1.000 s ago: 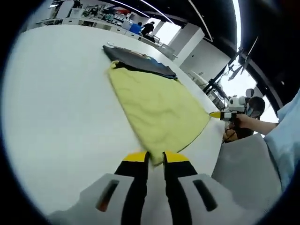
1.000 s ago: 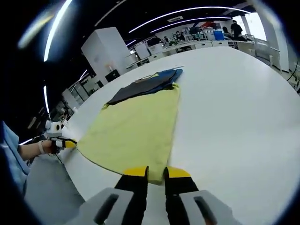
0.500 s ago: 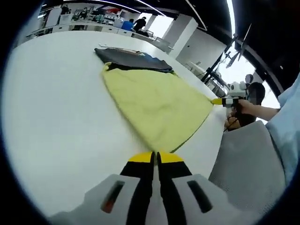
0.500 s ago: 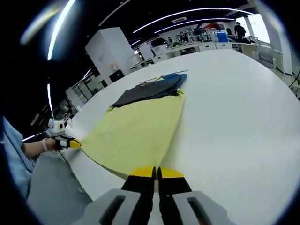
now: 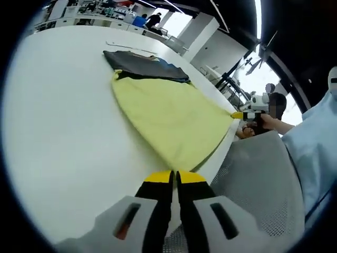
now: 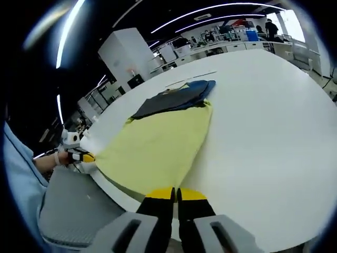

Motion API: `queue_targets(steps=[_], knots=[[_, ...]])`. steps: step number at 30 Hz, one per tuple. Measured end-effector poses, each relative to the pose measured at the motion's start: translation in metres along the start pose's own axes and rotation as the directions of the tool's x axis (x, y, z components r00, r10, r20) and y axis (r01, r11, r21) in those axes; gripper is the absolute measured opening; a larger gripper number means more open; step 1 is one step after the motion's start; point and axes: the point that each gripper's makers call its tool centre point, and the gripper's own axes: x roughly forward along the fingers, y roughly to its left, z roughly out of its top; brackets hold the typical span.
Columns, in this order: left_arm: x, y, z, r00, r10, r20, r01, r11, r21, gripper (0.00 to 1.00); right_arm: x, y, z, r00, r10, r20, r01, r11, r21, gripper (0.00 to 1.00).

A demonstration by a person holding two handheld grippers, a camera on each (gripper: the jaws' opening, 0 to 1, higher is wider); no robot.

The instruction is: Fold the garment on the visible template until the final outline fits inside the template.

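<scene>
The left tool [image 5: 174,176] has its jaws pressed together on one near corner of the yellow garment [image 5: 168,113], at the bench [image 5: 58,121] edge. The right tool [image 6: 175,193] is likewise clamped on the other near corner of the garment [image 6: 158,145]. From each tool the cloth spreads ahead, flat on the white bench [image 6: 263,132], narrowing toward its far end. Beyond that end, touching it, lies a dark cloth [image 5: 145,66] with a blue piece [image 6: 202,87] beside it. In the right gripper view the left tool [image 6: 87,157] appears at the garment's far-left corner; in the left gripper view the right tool [image 5: 238,115] appears off to the right.
</scene>
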Motion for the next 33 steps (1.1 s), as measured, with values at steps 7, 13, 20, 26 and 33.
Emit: queue_targets(steps=[7, 13, 20, 26, 33], knots=[[-0.004, -0.008, -0.012, 1.0, -0.023, -0.016, 0.023, 1.0, -0.014, 0.0, -0.008, 0.008, -0.018, 1.0, 0.004, 0.01, -0.004, 0.999, 0.049, 0.0], [-0.005, -0.013, -0.024, 0.998, -0.043, -0.036, 0.042, 0.999, -0.031, 0.0, -0.011, 0.008, -0.028, 1.0, -0.001, 0.01, 0.0, 0.997, 0.077, 0.0], [-0.005, -0.016, -0.03, 0.997, -0.056, -0.054, 0.054, 0.998, -0.039, 0.0, -0.012, 0.008, -0.034, 1.0, -0.01, 0.01, 0.009, 0.995, 0.096, 0.0], [-0.006, -0.016, -0.03, 0.996, -0.067, -0.052, 0.065, 0.997, -0.032, 0.0, -0.011, 0.009, -0.033, 1.0, -0.002, 0.004, 0.002, 0.994, 0.105, 0.0], [-0.008, -0.018, -0.025, 0.997, -0.071, -0.035, 0.07, 0.997, -0.03, 0.0, -0.012, 0.011, -0.022, 1.0, 0.011, 0.023, -0.014, 0.993, 0.118, 0.0]])
